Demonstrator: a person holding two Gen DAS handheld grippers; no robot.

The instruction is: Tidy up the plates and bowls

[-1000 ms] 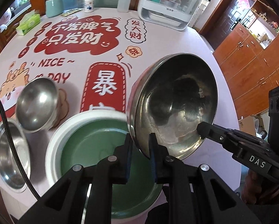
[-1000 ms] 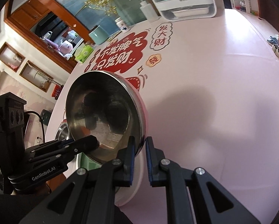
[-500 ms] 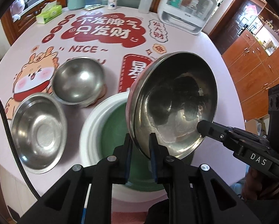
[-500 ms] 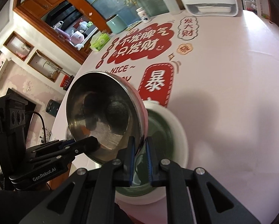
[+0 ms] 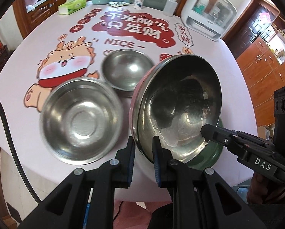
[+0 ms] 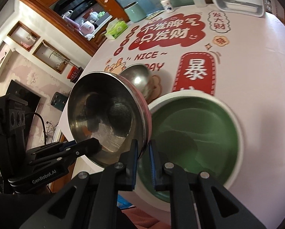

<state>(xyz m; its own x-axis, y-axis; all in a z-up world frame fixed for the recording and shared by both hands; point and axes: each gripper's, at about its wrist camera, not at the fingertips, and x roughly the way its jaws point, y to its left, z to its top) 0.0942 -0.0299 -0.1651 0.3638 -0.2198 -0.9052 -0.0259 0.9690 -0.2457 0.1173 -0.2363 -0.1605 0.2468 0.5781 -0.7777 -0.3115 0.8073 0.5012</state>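
Holding one large steel bowl [image 5: 177,106] by its rim, both grippers work together: the left gripper [image 5: 143,160] has its jaws clenched on the rim at 6 o'clock, and the right gripper [image 6: 143,161] pinches the opposite rim. The bowl is tilted steeply, in the air above the green plate [image 6: 197,131], which lies on the surface [image 5: 24,72]. At 9 o'clock from it sits a wide steel bowl [image 5: 81,122], and at 11 o'clock a smaller steel bowl [image 5: 128,69]. I judge the risk is slipping: the pinches hold only thin smooth metal, so if the two hands move unevenly, the bowl can twist out and drop on the plate, or knock the neighbour bowls while lowering.
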